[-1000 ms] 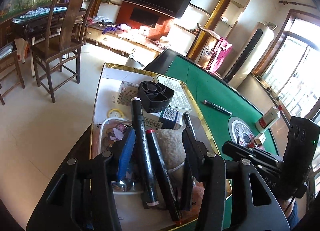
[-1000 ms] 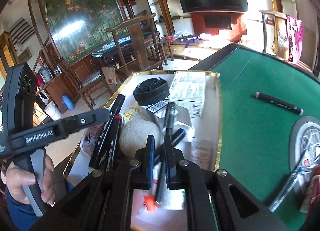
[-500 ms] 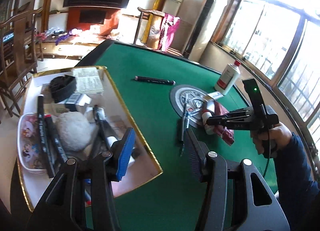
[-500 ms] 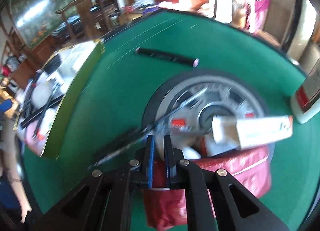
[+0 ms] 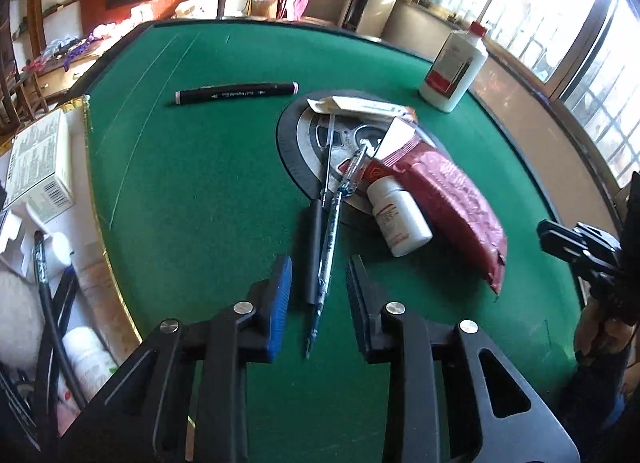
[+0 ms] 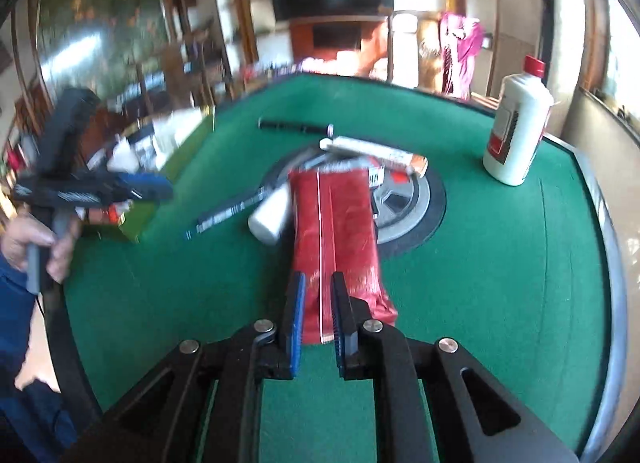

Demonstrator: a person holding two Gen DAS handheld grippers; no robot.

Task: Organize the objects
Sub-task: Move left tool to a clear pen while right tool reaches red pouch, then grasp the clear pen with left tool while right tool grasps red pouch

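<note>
A sunlit living room holds a round table (image 5: pixel 200 191) topped with green felt, with windows to one side and a dark television on the far wall; nearest in the left wrist view, the left gripper (image 5: pixel 318 283) points down at the felt, its jaws closing around the near ends of a black-handled tool (image 5: pixel 314 251) and a clear-barrelled pen (image 5: pixel 330 243) that lie side by side, the pads not yet touching either; beside them a white pill bottle (image 5: pixel 398 221) lies on its side against a crinkled red pouch (image 5: pixel 452 203); both overlap a round grey disc (image 5: pixel 304 135) set in the table, where a long white box (image 5: pixel 364 105) also rests; beyond, a black marker (image 5: pixel 236 93) lies alone on the felt, and a white bottle with a red cap (image 5: pixel 454 67) stands upright near the far rim; at the left edge a gold-rimmed tray (image 5: pixel 96 199) holds boxes, markers and bottles; in the right wrist view, the right gripper (image 6: pixel 318 311) hovers over the near end of the red pouch, its jaws narrowly apart and opening, whether the pads touch the pouch cannot be told; a hand (image 6: pixel 24 241) in a blue sleeve holds the left gripper at the picture's left.
</note>
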